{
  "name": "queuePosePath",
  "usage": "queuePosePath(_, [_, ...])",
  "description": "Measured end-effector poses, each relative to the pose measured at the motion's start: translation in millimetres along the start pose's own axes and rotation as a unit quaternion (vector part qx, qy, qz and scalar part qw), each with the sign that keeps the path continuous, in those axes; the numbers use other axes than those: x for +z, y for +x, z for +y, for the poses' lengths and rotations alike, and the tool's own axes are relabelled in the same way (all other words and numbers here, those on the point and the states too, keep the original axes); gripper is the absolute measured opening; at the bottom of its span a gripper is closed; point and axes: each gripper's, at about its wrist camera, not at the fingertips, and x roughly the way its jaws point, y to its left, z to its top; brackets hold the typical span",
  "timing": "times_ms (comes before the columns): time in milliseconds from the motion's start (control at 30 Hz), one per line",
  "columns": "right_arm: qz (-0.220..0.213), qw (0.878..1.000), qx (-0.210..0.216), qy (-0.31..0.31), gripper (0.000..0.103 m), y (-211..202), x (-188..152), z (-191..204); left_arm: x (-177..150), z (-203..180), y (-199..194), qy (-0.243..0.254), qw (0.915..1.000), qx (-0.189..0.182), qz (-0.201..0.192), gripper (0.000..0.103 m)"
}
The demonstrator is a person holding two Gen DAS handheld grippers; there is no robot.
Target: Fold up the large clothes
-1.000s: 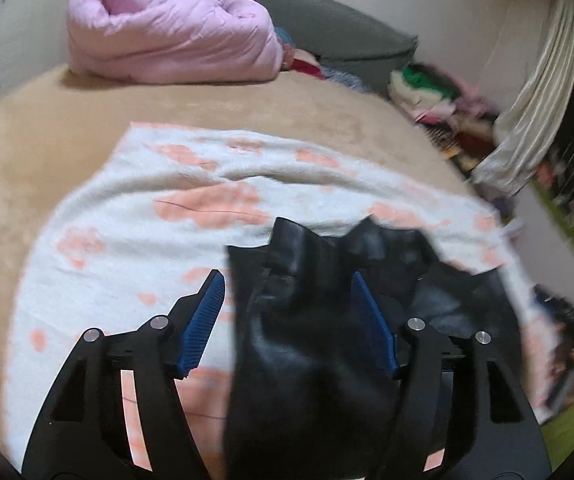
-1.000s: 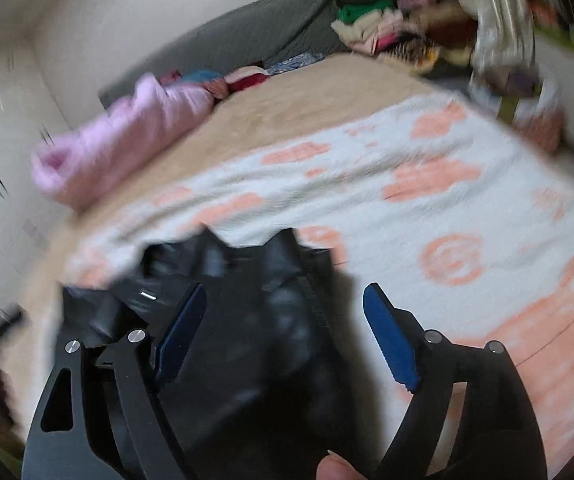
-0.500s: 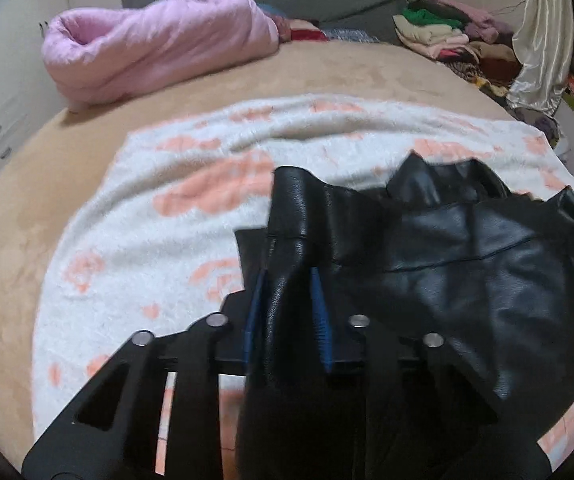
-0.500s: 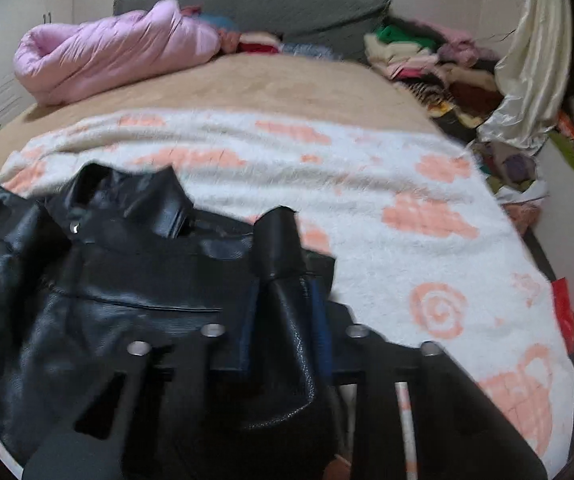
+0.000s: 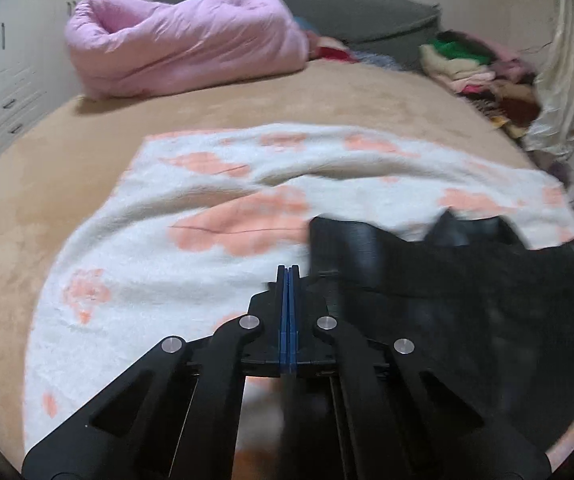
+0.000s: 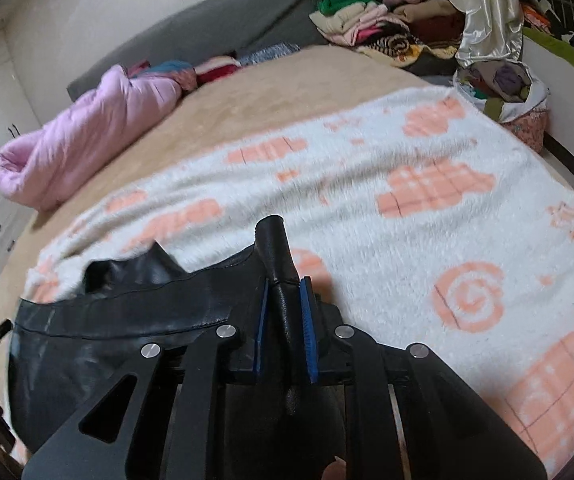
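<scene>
A black leather jacket (image 5: 455,304) lies crumpled on a white blanket with peach patterns (image 5: 207,208). In the left wrist view it sits just right of my left gripper (image 5: 289,276). That gripper's blue pads are pressed flat together, and I see no cloth between them. In the right wrist view the jacket (image 6: 127,312) spreads to the left. My right gripper (image 6: 284,300) is shut on an upright fold of it, and the fold's tip sticks up past the blue pads (image 6: 307,312).
The blanket (image 6: 387,168) covers a beige bedspread (image 5: 67,160). A rolled pink duvet (image 5: 183,44) and a grey headboard (image 5: 347,8) are at the far end. Piled clothes (image 6: 367,20) and a full laundry bag (image 6: 503,88) stand at the right. White cupboards line the left wall.
Both grippers went from open around the jacket to shut. Half a second ago the left one pinched a jacket fold. Now its pads meet bare and the jacket lies to its right.
</scene>
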Motion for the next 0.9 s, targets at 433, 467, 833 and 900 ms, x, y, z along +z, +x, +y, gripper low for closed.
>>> queuePosePath(433, [-0.006,0.999,-0.016,-0.042,0.063,-6,-17,2,1,13,-17,-0.064,0.9949,-0.078,0.012,0.027])
queuePosePath(467, [-0.012,0.998,-0.02,-0.051,0.065,-11,-19,3,2,14,-20,-0.07,0.9946,-0.076,0.007,0.034])
queuePosePath(833, [0.012,0.997,-0.021,-0.074,0.044,-4,-21,3,4,-16,-22,-0.031,0.992,-0.122,-0.004,0.06])
queuePosePath(900, [0.017,0.997,-0.003,-0.08,0.02,-1,-21,7,-3,-25,-8,-0.003,0.9943,-0.103,0.025,0.056])
